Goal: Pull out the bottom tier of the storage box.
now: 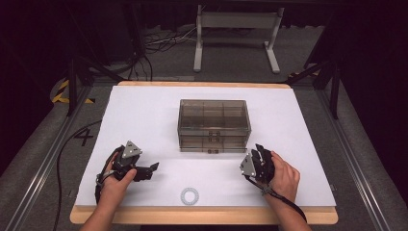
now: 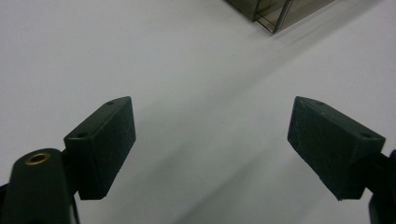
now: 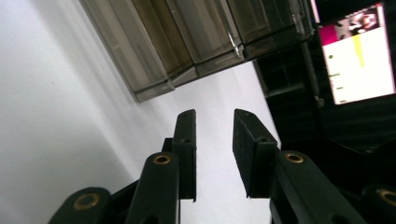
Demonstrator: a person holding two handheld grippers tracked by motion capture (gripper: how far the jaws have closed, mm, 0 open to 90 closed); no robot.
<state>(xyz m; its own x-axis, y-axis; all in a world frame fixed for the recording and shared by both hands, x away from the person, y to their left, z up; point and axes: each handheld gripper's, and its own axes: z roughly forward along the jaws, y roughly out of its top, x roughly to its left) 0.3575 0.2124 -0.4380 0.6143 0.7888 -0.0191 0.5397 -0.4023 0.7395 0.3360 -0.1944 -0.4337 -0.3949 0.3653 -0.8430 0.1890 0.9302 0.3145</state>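
Observation:
A smoky clear plastic drawer box (image 1: 213,125) stands in the middle of the white table top (image 1: 144,110), its drawer fronts facing me. My left gripper (image 1: 153,168) rests low at the front left and points right, with its jaws wide open over bare white surface (image 2: 210,140). A corner of the box (image 2: 275,11) sits far ahead of it. My right gripper (image 1: 260,151) is held by a hand at the box's front right corner. Its jaws (image 3: 215,116) stand a little apart with nothing between them, and the box (image 3: 187,42) lies just beyond.
A small white ring (image 1: 189,196) lies flat near the table's front edge between my hands. A lit monitor (image 3: 357,51) glows off to the side in the right gripper view. Cables and a metal frame (image 1: 235,33) stand on the floor behind the table.

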